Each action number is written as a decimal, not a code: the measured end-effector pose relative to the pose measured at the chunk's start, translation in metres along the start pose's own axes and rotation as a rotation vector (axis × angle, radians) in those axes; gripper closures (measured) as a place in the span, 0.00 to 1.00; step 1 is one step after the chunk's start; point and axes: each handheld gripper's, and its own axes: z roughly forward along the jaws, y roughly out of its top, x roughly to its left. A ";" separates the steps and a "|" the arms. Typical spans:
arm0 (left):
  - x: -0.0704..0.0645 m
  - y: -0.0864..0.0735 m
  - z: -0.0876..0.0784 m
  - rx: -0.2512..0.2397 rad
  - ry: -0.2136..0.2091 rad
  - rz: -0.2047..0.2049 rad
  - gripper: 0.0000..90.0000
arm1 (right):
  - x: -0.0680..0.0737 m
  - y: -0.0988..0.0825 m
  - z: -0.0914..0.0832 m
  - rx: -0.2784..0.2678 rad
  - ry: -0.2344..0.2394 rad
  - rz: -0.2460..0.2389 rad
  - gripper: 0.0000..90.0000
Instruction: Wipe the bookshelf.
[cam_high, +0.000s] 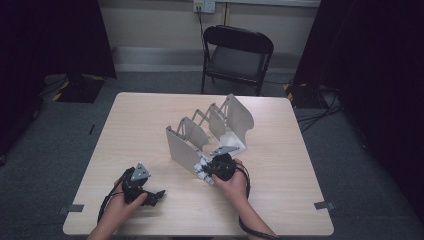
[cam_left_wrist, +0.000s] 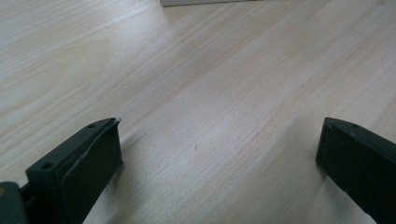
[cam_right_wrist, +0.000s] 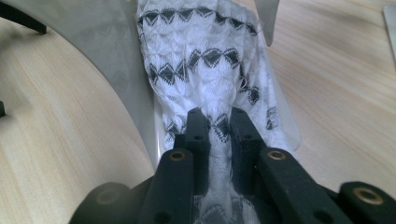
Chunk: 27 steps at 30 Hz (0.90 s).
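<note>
- High view: a light wooden table (cam_high: 150, 130) carries a grey metal rack (cam_high: 200, 135) of upright curved plates set in a row, running from the table's middle toward its near right.
- High view: the right gripper (cam_high: 212, 167) sits at the near end of that rack, held by the person's right hand (cam_high: 234, 182); a white patterned cloth (cam_high: 204, 171) shows just beneath the gripper's front, at the foot of the nearest plate.
- Right gripper view: both black jaws stand close together with the cloth (cam_right_wrist: 210, 70) pinched between them. The fabric is white knit with rows of black diamond shapes. It runs up from the jaws and lies against a grey curved plate (cam_right_wrist: 107, 56) on its left side.
- Right gripper view: bare tabletop shows to either side of plate and cloth; whether the far end of the cloth is tucked into a slot cannot be told.
- High view: the left gripper (cam_high: 150, 195) lies low over the near left part of the table, in the person's left hand (cam_high: 122, 205), well apart from the rack.
- Left gripper view: its two jaws are spread wide, one at each lower corner, with only bare wood grain (cam_left_wrist: 210, 116) between them. Nothing is gripped. A pale edge of the rack (cam_left_wrist: 201, 2) crosses the top of this view.
- High view: a black folding chair (cam_high: 235, 57) stands beyond the far edge of the table, on grey floor.
</note>
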 end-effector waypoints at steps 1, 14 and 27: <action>0.000 0.000 0.000 0.000 0.000 0.000 0.00 | 0.001 0.002 -0.002 -0.006 -0.009 0.000 0.90; 0.000 0.000 0.000 0.000 0.000 0.001 0.00 | 0.010 0.061 -0.053 -0.257 -0.047 0.017 0.90; 0.000 0.000 0.000 0.000 0.000 0.000 0.00 | 0.007 0.046 -0.013 -0.153 -0.052 0.024 0.90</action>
